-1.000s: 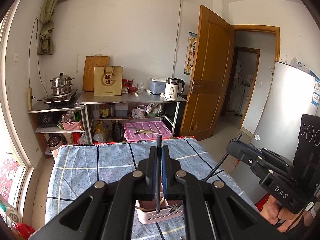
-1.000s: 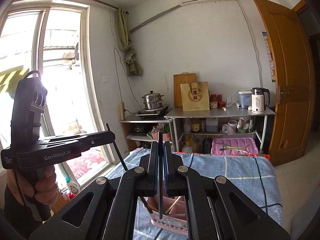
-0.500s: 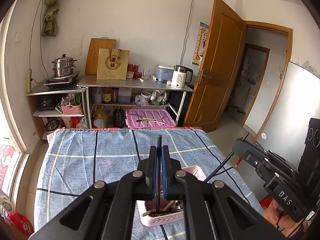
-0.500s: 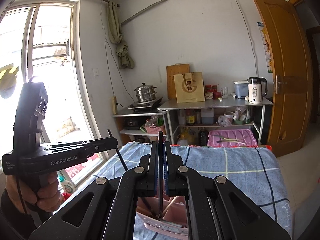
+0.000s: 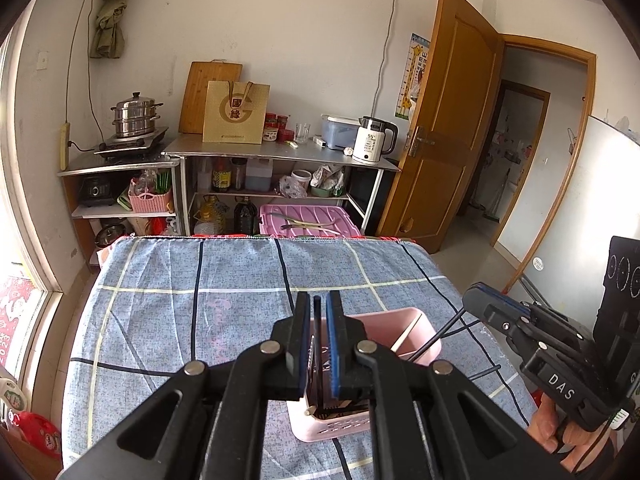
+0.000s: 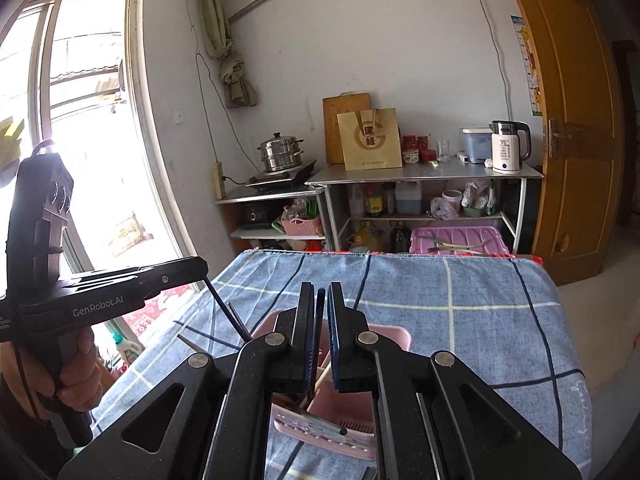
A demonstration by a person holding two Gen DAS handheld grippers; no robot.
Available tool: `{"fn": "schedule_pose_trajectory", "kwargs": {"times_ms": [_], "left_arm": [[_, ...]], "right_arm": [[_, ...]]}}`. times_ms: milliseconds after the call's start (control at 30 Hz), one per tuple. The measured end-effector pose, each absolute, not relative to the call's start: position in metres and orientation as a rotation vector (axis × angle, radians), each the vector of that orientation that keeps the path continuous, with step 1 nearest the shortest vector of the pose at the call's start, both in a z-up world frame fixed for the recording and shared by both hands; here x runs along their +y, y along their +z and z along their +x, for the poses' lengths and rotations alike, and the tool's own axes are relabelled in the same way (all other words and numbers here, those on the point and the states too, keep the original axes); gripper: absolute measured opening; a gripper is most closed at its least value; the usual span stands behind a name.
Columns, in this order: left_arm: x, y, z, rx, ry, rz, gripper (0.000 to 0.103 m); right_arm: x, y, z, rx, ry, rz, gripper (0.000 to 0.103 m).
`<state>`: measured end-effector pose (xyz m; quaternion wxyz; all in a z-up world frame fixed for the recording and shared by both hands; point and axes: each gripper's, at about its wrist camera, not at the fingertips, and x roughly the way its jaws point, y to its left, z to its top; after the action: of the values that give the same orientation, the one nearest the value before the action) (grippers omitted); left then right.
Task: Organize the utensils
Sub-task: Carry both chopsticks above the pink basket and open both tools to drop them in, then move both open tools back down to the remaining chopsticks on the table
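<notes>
A pink utensil basket (image 5: 404, 322) stands on the blue checked tablecloth (image 5: 224, 280); it also shows in the right wrist view (image 6: 394, 334). My left gripper (image 5: 317, 312) is shut on a thin black utensil (image 5: 317, 344) whose lower end hangs inside the basket. My right gripper (image 6: 319, 304) is shut on another thin black utensil (image 6: 319, 320) above the basket. The right gripper's utensil (image 5: 436, 338) slants into the basket in the left wrist view. A pale chopstick (image 5: 405, 336) leans in the basket.
A steel shelf unit (image 5: 280, 156) with a kettle (image 5: 374, 140), steamer pot (image 5: 134, 116) and paper bag stands beyond the table's far edge. A pink bin (image 5: 308, 220) sits below it. An open wooden door (image 5: 448, 120) is at the right, a window (image 6: 80, 140) at the left.
Both grippers have tilted downward and lowered toward the basket, each still holding its black utensil. The utensil tips now reach into the basket.
</notes>
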<state>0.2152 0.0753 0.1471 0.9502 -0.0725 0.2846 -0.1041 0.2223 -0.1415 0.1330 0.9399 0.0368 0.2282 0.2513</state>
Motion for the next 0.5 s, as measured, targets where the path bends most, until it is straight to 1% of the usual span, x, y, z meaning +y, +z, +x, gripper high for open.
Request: {"fn": "schedule_pose_trajectory", "kwargs": {"times_ms": [33,100,500], "left_arm": [[0.077,0.149,0.213,0.570,-0.208,-0.151,0.022],[0.080,0.154,0.207,0.547,-0.195,-0.155,0.027],[0.084,0.172,0.161,0.449,-0.186,-0.152,0.034]], "right_arm": [[-0.143,0.135,0.221,0.459,0.510,0.076,0.012],[-0.147,0.139,0.217,0.447,0.499,0.073,0.012],[-0.183,0.151,0.171,0.375,0.448,0.093,0.013]]}}
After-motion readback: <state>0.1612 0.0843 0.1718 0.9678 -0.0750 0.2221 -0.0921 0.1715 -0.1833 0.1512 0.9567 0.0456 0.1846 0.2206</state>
